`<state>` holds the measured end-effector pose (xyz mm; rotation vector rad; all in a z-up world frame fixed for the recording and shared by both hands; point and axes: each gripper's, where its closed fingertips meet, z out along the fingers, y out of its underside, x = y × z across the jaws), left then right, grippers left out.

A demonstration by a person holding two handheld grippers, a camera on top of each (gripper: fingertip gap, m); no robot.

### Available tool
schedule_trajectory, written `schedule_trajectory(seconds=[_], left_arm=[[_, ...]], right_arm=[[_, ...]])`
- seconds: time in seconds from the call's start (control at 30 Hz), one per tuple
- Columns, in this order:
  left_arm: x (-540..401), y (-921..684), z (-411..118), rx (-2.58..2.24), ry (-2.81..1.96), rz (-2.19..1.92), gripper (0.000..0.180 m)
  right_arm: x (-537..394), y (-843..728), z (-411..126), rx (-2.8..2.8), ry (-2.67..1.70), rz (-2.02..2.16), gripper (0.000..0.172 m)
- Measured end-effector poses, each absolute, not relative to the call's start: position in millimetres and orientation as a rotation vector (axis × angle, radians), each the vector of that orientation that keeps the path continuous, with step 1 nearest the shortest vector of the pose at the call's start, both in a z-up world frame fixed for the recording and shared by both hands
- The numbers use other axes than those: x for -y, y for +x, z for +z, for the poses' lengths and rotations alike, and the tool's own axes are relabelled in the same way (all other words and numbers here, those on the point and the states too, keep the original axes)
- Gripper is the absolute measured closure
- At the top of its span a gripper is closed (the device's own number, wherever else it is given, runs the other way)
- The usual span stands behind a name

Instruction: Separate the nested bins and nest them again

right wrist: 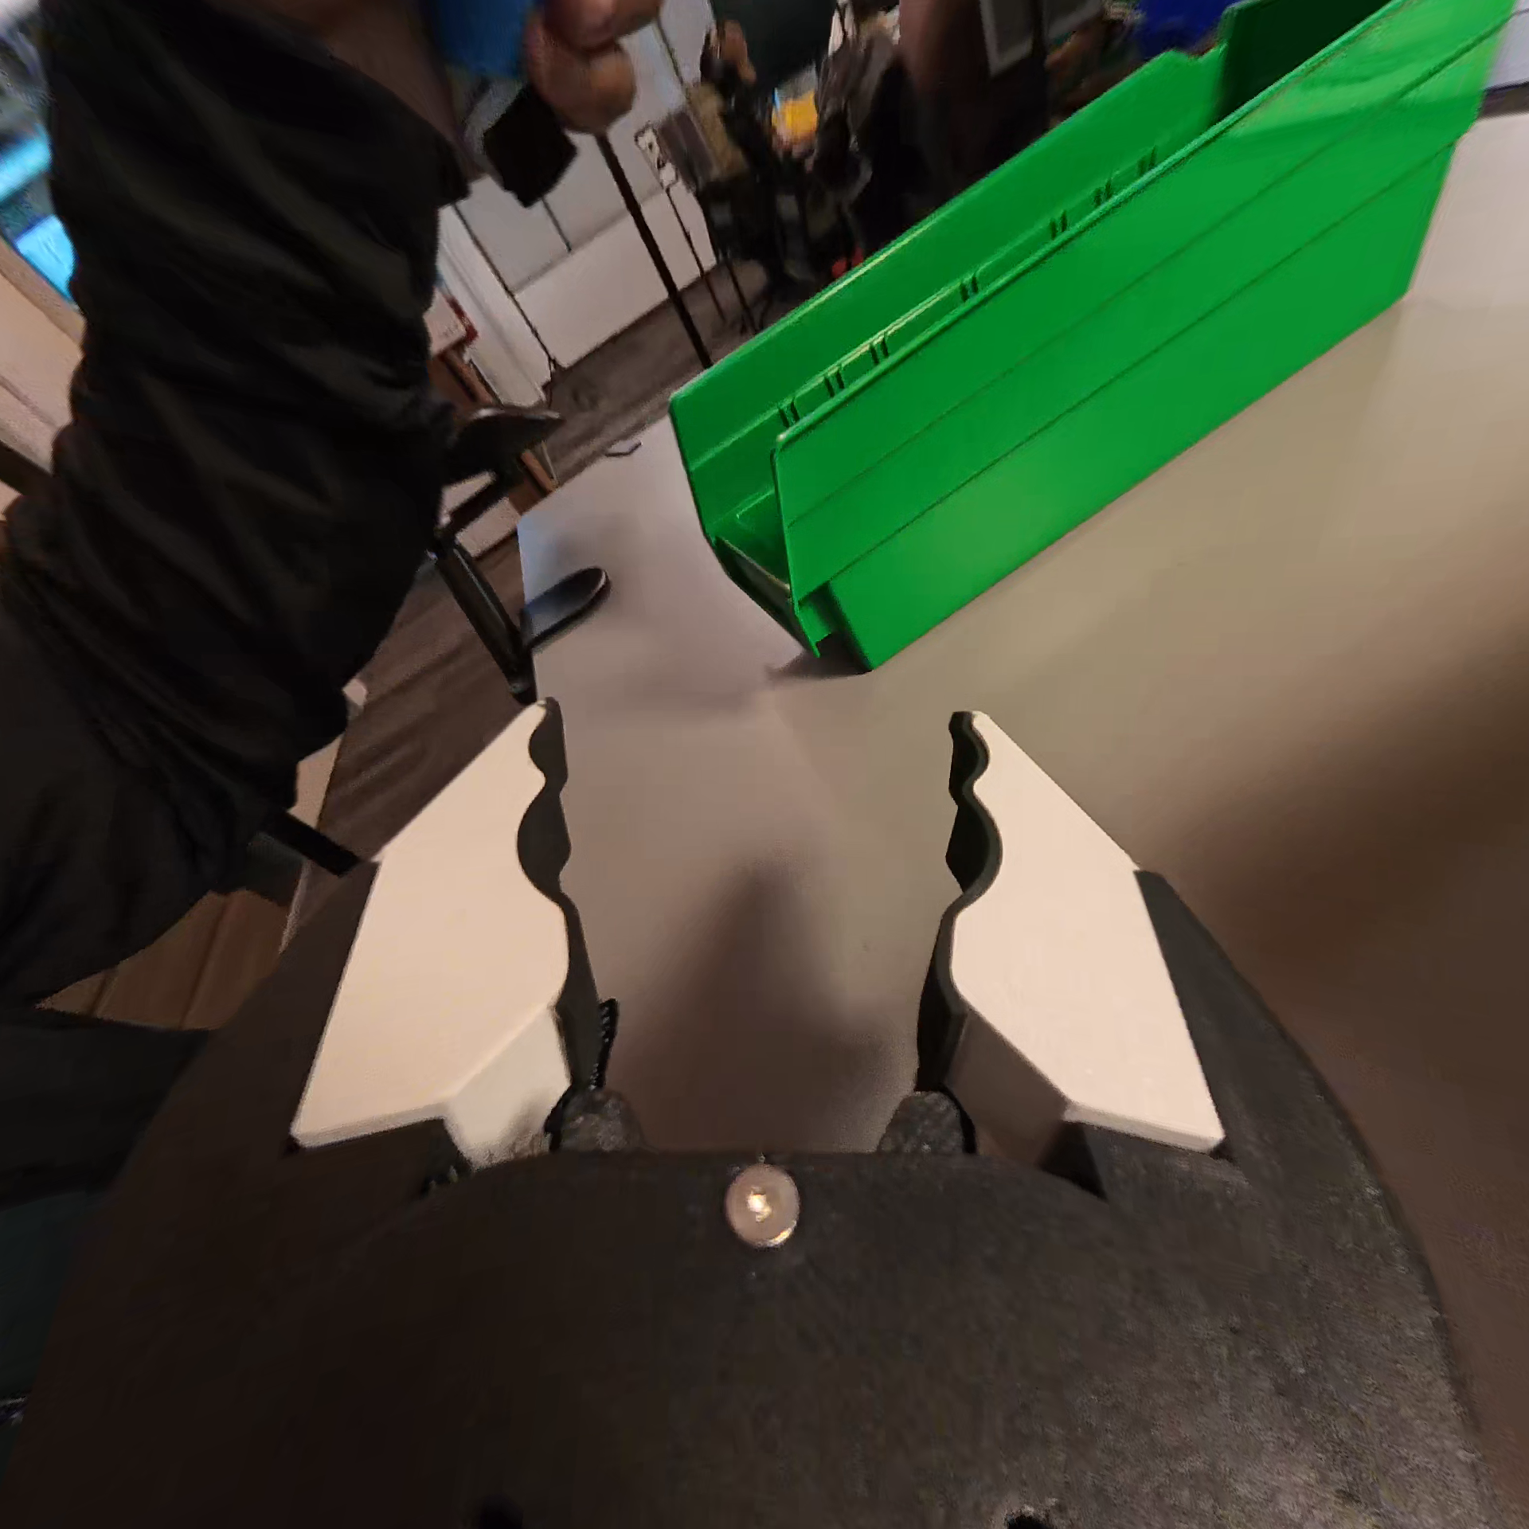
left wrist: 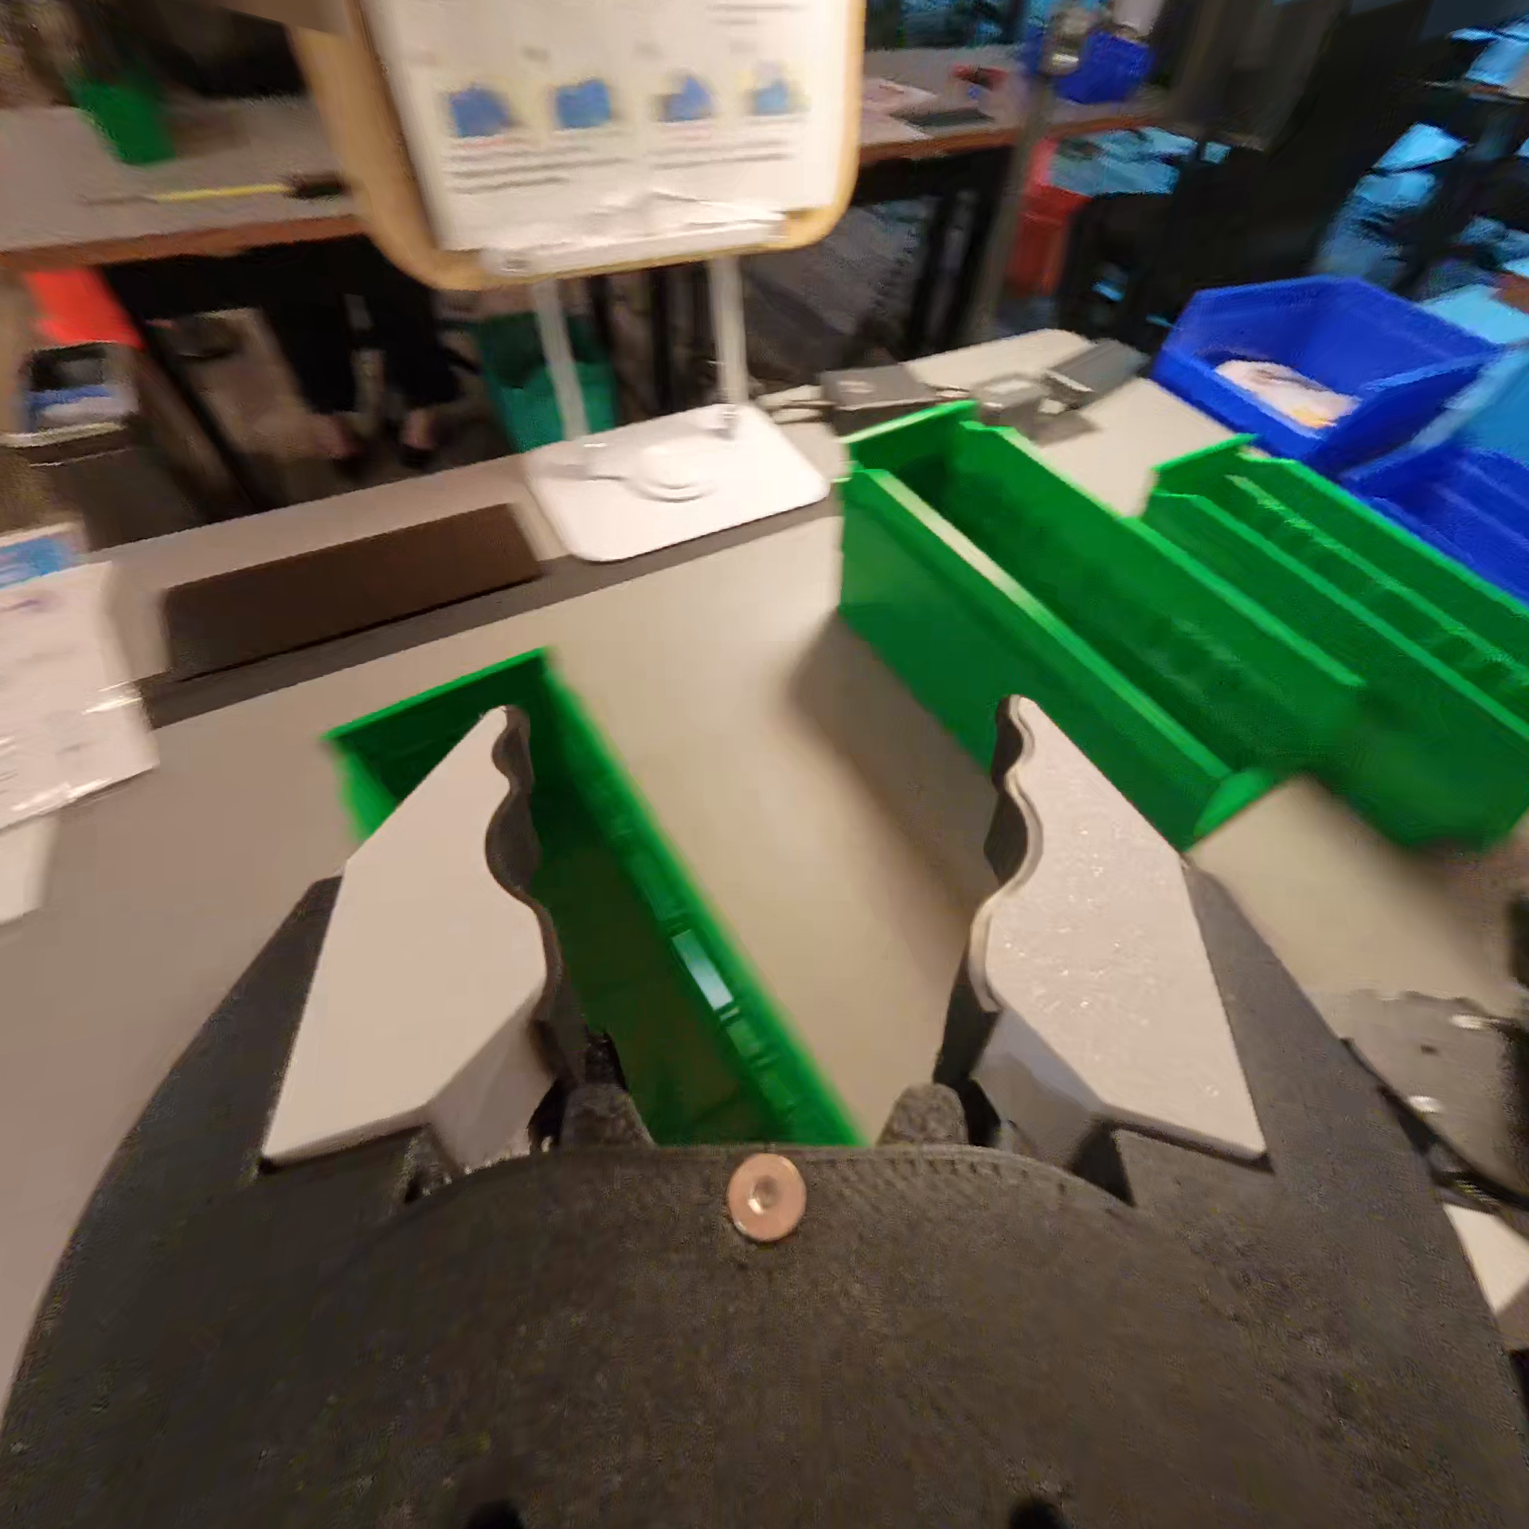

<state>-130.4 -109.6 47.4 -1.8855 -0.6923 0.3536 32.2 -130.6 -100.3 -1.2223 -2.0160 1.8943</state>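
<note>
— Although the left wrist view is smeared with blur, what can you still pick out?

— A narrow green bin (left wrist: 629, 927) lies lengthwise under the left gripper (left wrist: 757, 720), its near end cut off by the gripper's black body and much of its left wall hidden behind the left finger (left wrist: 438, 910). Whether that finger touches the bin I cannot tell. To the right, two more green bins sit side by side on the grey table (left wrist: 745, 662): one (left wrist: 1034, 629) closer to the middle, one (left wrist: 1340, 596) running off the right edge. It looks like several walls stacked inside it, but the blur makes that unsure.

— And behind those?

— Blue bins (left wrist: 1324, 364); the upper one holds something pale, too blurred to name. A white stand base (left wrist: 678, 480) carries a board with a printed sheet (left wrist: 612, 116), its top cut off.

— What does the right wrist view give?

— A long green bin (right wrist: 1117, 397) on the table (right wrist: 1076, 827), well ahead of the right gripper (right wrist: 757, 728). Its inside is mostly hidden by the near wall. A person in a dark sleeve (right wrist: 215, 414) fills the left side.

— The grippers themselves?

— Both stand wide apart. The right one grasps nothing, only bare tabletop between its fingers. The left one's right finger (left wrist: 1100, 910) is clear of everything, so it clamps nothing.
</note>
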Motion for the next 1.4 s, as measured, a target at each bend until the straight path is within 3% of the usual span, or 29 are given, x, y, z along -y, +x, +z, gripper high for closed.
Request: schedule_trajectory(seconds=[0.27,0.5,0.63,0.77,1.4], left_arm=[[-67.2,-101.1,5.3,0.751,-2.048,0.019,0.055],[-130.9,-125.2,-40.5,0.855,-2.232,0.215,0.039],[-148.7,-127.3,-60.4,0.826,-2.35,0.335,0.032],[-148.4,-134.5,-71.1,0.726,-2.475,0.502,0.038],[-143.9,-141.0,-77.5,0.865,-2.548,0.323,0.037]], right_arm=[[83.2,63.4,-78.9,1.796,-1.244,2.1,0.078],[76.1,72.8,-72.7,1.779,-1.236,2.22,0.08],[83.2,74.3,-76.9,1.865,-1.258,2.266,0.079],[85.3,76.3,-76.1,1.897,-1.259,2.322,0.08],[75.5,72.3,-65.7,1.807,-1.245,2.443,0.081]])
